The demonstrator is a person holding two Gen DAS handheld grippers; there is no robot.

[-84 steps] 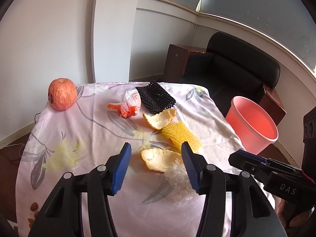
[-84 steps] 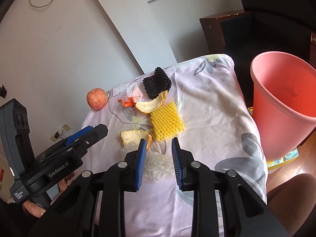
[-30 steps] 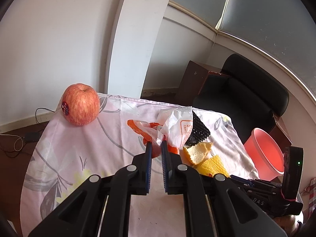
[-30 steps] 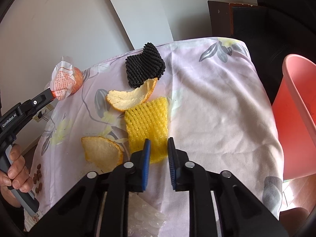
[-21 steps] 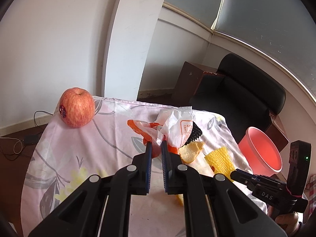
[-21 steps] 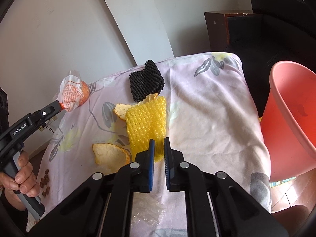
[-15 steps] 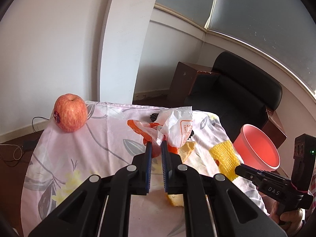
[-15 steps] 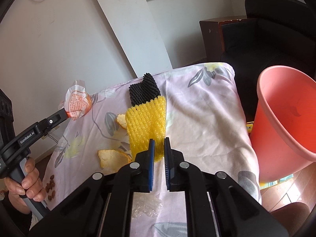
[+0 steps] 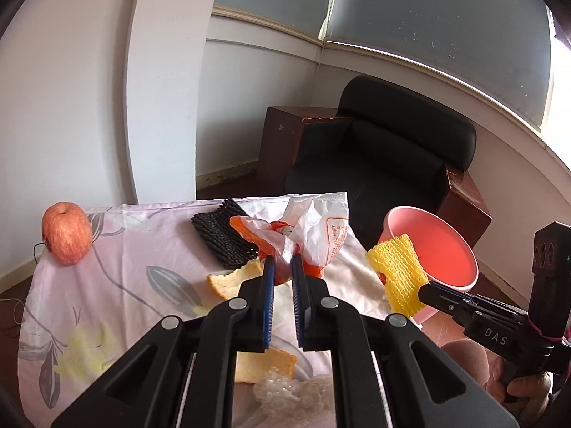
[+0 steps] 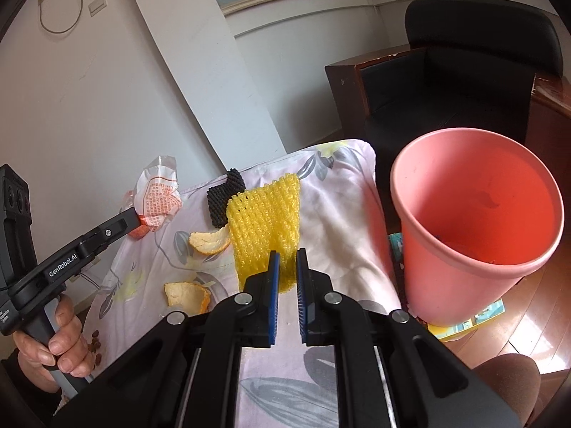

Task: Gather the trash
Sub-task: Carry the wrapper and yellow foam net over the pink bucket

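Covering desk (image 10: 342, 228): pale floral cloth; white walls behind, black armchair (image 9: 385, 149) beyond far edge. Pink bin (image 10: 474, 221) stood on floor just off desk's right edge. Left gripper (image 9: 280, 267) jaws clenched on white-orange wrapper (image 9: 314, 228), held above desk. Right gripper (image 10: 285, 260) jaws clamped on yellow foam net (image 10: 266, 221), raised near right edge beside bin. Apple (image 9: 66, 237) at far left corner; black foam net (image 9: 223, 237) near far edge; orange peels (image 10: 210, 240) mid-desk.
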